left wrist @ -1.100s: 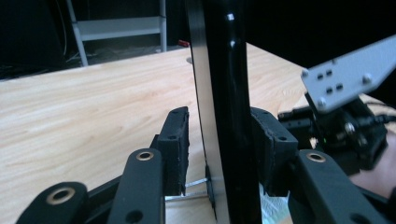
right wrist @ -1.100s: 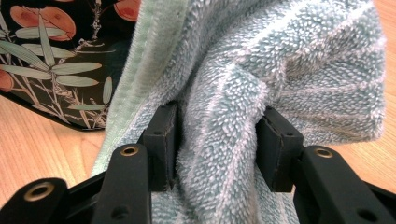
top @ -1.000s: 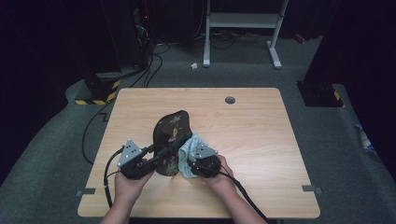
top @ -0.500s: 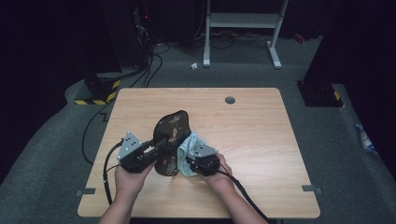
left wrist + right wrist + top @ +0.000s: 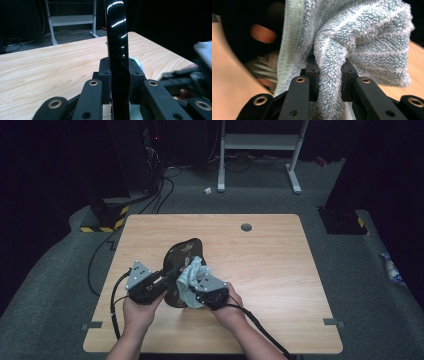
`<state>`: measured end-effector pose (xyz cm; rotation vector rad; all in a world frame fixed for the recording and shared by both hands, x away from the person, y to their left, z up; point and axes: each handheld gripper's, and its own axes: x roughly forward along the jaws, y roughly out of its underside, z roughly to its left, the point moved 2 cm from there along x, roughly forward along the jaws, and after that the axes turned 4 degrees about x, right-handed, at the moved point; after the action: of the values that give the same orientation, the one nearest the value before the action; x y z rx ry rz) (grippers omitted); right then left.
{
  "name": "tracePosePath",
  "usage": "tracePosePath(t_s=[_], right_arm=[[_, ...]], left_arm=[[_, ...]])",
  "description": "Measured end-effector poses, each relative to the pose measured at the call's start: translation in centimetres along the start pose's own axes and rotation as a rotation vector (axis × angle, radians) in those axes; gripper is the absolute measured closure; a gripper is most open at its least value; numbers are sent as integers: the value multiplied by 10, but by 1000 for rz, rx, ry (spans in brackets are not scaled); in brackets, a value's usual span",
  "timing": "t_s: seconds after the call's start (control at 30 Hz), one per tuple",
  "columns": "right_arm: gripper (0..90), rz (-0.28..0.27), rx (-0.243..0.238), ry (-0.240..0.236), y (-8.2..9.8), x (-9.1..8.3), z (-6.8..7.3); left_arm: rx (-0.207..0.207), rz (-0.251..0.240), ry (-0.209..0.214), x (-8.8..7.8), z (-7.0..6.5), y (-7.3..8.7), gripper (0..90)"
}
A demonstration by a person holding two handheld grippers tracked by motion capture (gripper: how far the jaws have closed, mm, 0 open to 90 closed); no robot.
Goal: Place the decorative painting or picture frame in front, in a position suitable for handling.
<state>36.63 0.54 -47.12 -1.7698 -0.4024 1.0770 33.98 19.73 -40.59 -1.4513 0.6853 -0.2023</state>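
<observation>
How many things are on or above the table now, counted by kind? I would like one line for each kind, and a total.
Black glossy plates: 1, gripped on its edge by the left gripper.
Light blue towels: 1, pinched in the right gripper.
Grippers: 2, one in each hand.
Total: 4 things over the wooden table.

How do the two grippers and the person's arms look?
Both grippers, left and right, are black, each topped by a grey three-cornered plate and trailing a black cable. Their black jaws have brass-coloured rivets. The forearms are bare, no sleeves in view.
</observation>
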Motion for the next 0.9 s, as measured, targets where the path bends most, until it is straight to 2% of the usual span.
tracePosePath(t_s=[0.1,0.2,0.33,0.43,0.53,0.6,0.7,0.8,0.9], right_arm=[[736,-22,-47,-38,-5,-4,21],[737,-17,-91,-88,-4,-4,44],[737,-7,-146,-115,0,-4,61],[738,13,-118,-108,4,1,52],[737,37,-75,-62,9,6,34],[736,53,-26,-20,12,9,18],[735,38,22,35,7,7,-2],[735,3,7,25,-5,-1,3],[734,-13,-59,-18,-14,-6,27]], left_arm=[[-12,-2,-1,0,2,0,772],[-16,0,-5,0,3,0,775],[-24,1,0,0,4,0,777],[-30,-2,1,0,5,0,779],[-32,-6,0,0,5,1,779],[-30,-7,0,0,5,1,779],[-31,-9,1,1,5,1,779],[-37,-9,3,1,5,1,780],[-39,-8,2,1,5,1,779]])
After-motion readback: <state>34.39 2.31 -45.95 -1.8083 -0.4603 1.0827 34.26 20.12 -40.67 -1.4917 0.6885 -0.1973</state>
